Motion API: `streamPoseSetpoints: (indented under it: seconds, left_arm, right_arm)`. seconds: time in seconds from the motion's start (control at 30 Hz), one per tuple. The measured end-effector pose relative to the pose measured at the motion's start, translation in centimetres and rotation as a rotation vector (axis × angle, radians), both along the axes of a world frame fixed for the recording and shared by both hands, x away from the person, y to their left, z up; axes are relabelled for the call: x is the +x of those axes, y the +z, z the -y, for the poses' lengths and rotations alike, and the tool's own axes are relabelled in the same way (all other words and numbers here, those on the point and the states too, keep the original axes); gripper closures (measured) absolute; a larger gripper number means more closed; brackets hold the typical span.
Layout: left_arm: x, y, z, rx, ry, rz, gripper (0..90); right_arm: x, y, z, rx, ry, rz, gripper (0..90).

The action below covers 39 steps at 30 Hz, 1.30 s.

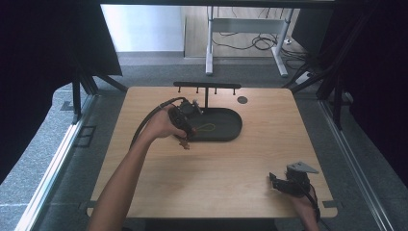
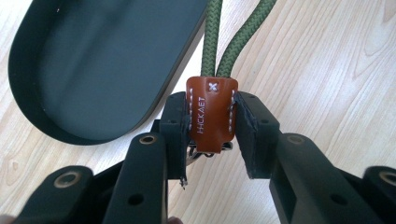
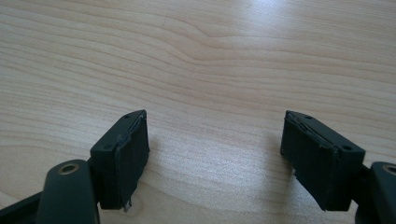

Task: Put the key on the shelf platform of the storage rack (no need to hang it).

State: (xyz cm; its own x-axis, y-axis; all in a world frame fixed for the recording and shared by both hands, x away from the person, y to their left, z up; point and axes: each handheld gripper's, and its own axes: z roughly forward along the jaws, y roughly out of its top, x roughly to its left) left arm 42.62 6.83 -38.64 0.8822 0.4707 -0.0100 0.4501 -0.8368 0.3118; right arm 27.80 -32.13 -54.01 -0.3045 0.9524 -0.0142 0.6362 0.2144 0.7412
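At the left of the high view, the person's left forearm reaches across the wooden table [image 1: 231, 178] to the near left end of a dark oval tray [image 1: 226, 126]. The left gripper [image 1: 185, 139] there is clamped on a small brown leather tab [image 1: 184, 143], which sits just off the tray's near edge, over the table. In the left gripper view the tab [image 2: 211, 114] stands upright between the two black pads [image 2: 254, 135], both pressing its sides; it bears white stitching and stamped lettering. A doubled olive-green braided cord [image 2: 229, 42] runs out of the tab's top and away past the tray's rim [image 2: 184, 51]. In the high view a thin loop of that cord [image 1: 208, 128] lies inside the tray. Behind the tray stands a black rack with small pegs [image 1: 207, 86] along its bar.

Farther right, near the table's front right corner, the right gripper [image 1: 275, 182] rests in the person's right hand [image 1: 305, 204], well apart from the tray. In the right gripper view its jaws stand wide apart over bare wood.
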Motion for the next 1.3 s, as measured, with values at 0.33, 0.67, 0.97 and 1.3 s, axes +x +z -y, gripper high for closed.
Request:
streamPoseSetpoints:
  seconds: [0.33, 0.67, 0.97, 1.3]
  left_arm:
    - [-0.1, 0.2, -0.3, -0.006, 0.008, 0.008, 66.3]
    - [0.2, 0.0, 0.3, -0.014, 0.006, 0.006, 66.4]
    - [1.0, 0.0, 0.9, -0.018, 0.011, 0.005, 66.5]
    - [2.5, -0.3, 0.7, -0.015, 0.037, -0.014, 66.6]
  right_arm:
    - [0.0, 0.0, 0.0, 0.000, 0.001, -0.001, 24.1]
    - [0.0, 0.0, -0.1, 0.003, 0.000, -0.002, 23.8]
    - [0.0, 0.0, -0.1, 0.003, 0.000, -0.001, 23.9]
    - [0.0, 0.0, -0.1, 0.003, -0.001, -0.002, 23.7]
